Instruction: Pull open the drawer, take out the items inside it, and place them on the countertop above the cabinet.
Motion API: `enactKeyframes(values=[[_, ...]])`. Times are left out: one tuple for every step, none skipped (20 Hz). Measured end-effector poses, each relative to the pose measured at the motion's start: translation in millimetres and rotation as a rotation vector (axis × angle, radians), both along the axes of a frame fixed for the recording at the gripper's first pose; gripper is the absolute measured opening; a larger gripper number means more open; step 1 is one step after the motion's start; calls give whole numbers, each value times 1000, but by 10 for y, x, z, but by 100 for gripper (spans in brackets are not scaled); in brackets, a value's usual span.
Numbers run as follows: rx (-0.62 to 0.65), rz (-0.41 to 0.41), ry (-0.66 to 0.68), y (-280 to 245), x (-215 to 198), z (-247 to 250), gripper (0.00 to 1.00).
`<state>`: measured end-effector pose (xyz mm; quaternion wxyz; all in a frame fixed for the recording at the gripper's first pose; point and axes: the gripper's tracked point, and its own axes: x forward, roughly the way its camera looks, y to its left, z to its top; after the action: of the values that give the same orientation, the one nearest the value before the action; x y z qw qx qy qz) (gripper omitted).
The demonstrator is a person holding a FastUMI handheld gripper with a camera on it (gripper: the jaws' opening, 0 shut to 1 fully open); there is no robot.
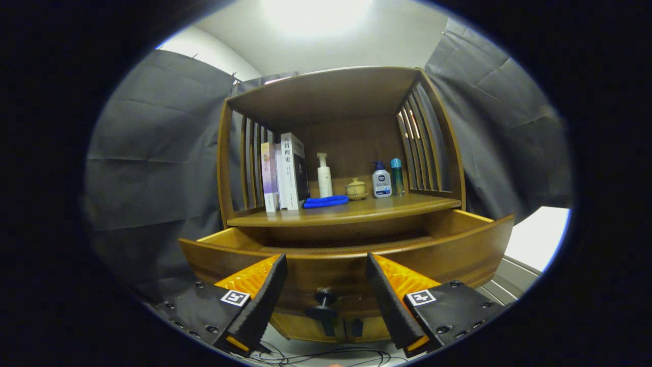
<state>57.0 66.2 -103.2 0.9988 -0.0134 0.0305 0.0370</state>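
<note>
Drawer (346, 244) pulled out below the tabletop (351, 210); we see its knob (324, 295) between our tool (326, 285) fingers, untouched. Tool wide open, holding nothing. Books (285, 173), bottles, blue cloth (326, 202) on the tabletop.

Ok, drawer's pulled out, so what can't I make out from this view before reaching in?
- Inside of the drawer: hidden in the gripper view by its own front panel and the countertop above, so I cannot tell what it holds.
- Space behind the books: blocked by them.
- Bottle labels: too small.
- The hand-held gripper is open, fingers either side of the knob, not touching it.
</note>
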Motion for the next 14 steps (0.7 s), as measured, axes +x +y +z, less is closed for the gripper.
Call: enactKeyframes(values=[[-1, 1, -5, -30, 31, 78, 92], [0, 8, -11, -43, 83, 144, 93], [0, 16, -11, -46, 121, 191, 93], [2, 20, -3, -63, 189, 231, 94], [14, 24, 8, -73, 231, 256, 95], [44, 29, 22, -71, 285, 293, 96], [78, 34, 29, -72, 354, 318, 96], [104, 31, 38, -96, 428, 335, 97], [117, 28, 48, -134, 512, 340, 97], [122, 29, 63, -156, 589, 337, 97], [122, 31, 79, -168, 666, 316, 97], [124, 38, 96, -170, 733, 308, 97], [132, 46, 119, -162, 801, 276, 97], [145, 49, 149, -166, 867, 229, 97]])
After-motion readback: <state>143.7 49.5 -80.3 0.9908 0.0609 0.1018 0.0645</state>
